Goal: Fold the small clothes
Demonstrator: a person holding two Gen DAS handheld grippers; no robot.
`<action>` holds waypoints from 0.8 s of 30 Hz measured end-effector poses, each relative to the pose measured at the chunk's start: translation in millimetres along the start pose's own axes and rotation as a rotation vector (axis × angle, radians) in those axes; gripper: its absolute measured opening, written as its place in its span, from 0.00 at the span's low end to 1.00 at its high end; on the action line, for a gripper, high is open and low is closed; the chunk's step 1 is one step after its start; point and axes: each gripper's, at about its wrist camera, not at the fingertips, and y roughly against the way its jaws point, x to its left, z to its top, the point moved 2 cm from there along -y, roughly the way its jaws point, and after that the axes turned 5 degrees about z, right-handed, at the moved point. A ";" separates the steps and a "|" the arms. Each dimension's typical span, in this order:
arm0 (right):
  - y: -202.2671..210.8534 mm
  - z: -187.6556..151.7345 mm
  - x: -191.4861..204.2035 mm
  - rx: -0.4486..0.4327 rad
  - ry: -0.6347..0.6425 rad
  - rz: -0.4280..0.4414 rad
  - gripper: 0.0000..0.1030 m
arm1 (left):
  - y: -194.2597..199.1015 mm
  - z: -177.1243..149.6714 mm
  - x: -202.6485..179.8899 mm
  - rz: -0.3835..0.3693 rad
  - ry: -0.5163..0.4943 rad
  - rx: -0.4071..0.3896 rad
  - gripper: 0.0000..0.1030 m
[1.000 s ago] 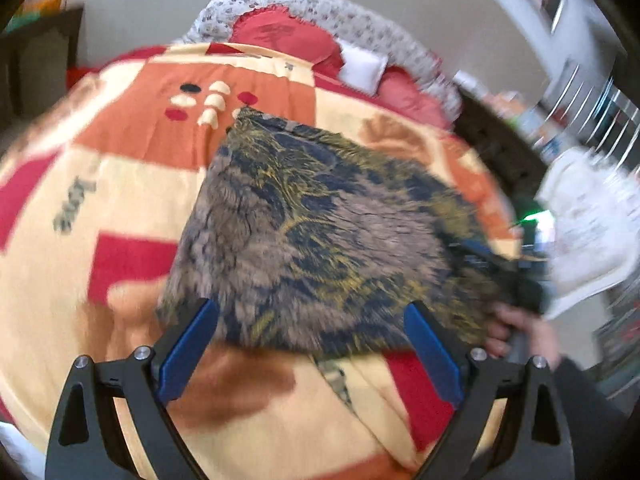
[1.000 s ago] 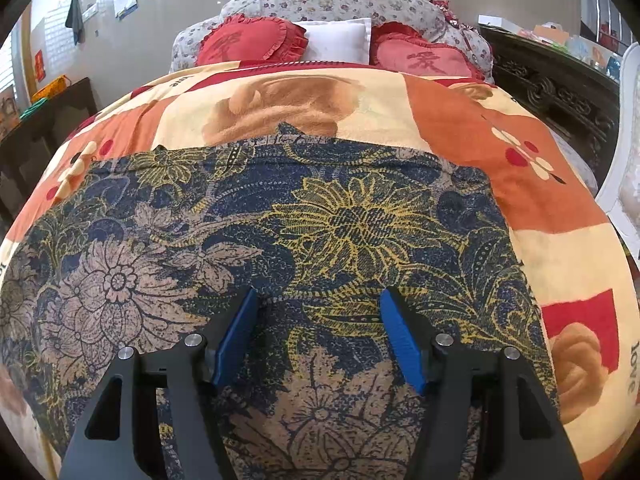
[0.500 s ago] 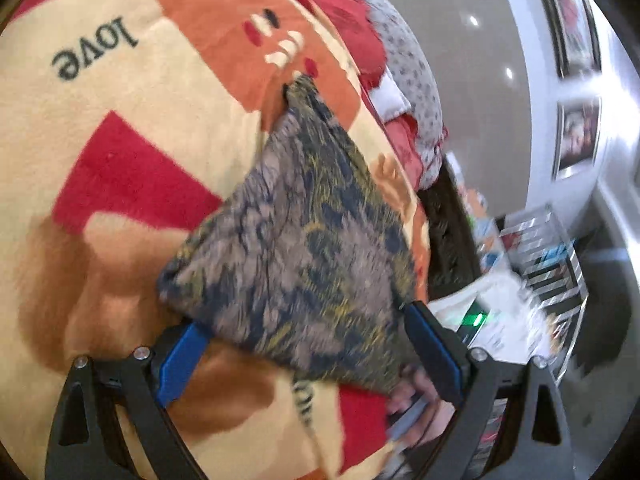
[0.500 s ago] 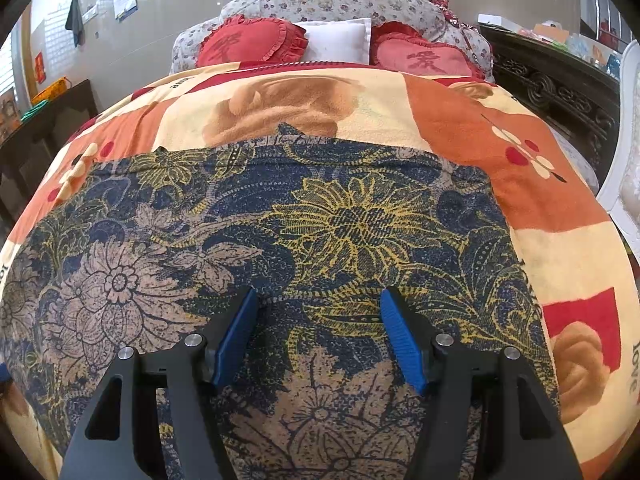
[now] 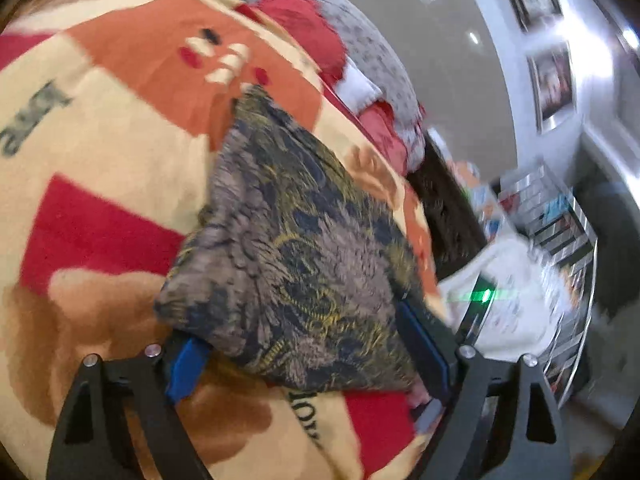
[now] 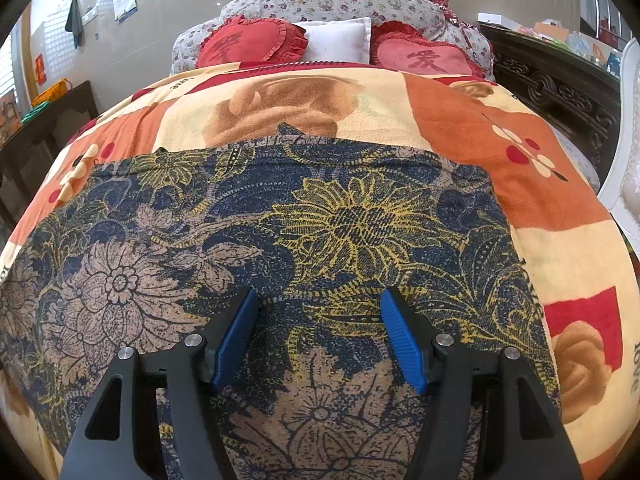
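Observation:
A dark blue garment with yellow and beige flowers (image 6: 320, 232) lies spread flat on the bed blanket (image 6: 460, 120). My right gripper (image 6: 319, 332) is open, its blue pads hovering over the garment's near part. In the left wrist view the same garment (image 5: 304, 248) shows at an angle, and its near left corner lies across my open left gripper (image 5: 308, 356), covering the tips of both blue pads (image 5: 186, 364). I cannot tell whether the cloth rests on the fingers or sits between them.
Two red heart cushions (image 6: 252, 46) and a white pillow (image 6: 340, 40) lean on the floral headboard. A dark carved cabinet (image 6: 560, 88) stands right of the bed, a dark side table (image 6: 52, 120) left. A white chair (image 5: 516, 292) and shelves (image 5: 560, 220) show beyond the left gripper.
The left wrist view has tilted and swung, and the left gripper has come in at the garment's near left corner, which now overlaps both pads. The right gripper has not moved.

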 end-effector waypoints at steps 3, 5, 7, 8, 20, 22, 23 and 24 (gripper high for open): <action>-0.3 -0.1 0.1 0.000 0.000 0.000 0.68 | -6.6 1.5 9.4 -0.017 0.019 0.047 0.87; -0.4 -0.2 -0.1 0.000 0.000 0.000 0.68 | -5.5 6.3 15.9 -0.052 0.067 0.062 0.86; -0.5 -0.2 -0.3 0.000 -0.001 0.000 0.68 | 2.2 10.0 15.7 -0.084 0.091 0.039 0.86; -0.4 -0.2 -0.1 0.000 -0.001 0.000 0.68 | 5.3 8.4 11.3 -0.116 0.083 0.036 0.87; -0.6 -0.3 -0.7 0.000 -0.002 0.000 0.68 | -17.9 -28.4 -10.9 -0.079 -0.042 0.154 0.90; -0.4 -0.4 -0.2 -0.001 -0.002 0.000 0.68 | -14.1 -16.2 0.2 -0.088 0.013 0.115 0.84; -0.6 -0.3 -0.4 0.000 -0.001 -0.001 0.68 | -12.5 -7.6 9.4 -0.099 0.064 0.093 0.82; -0.6 -0.3 0.5 -0.001 0.000 -0.002 0.68 | -11.8 -1.1 16.8 -0.111 0.108 0.075 0.80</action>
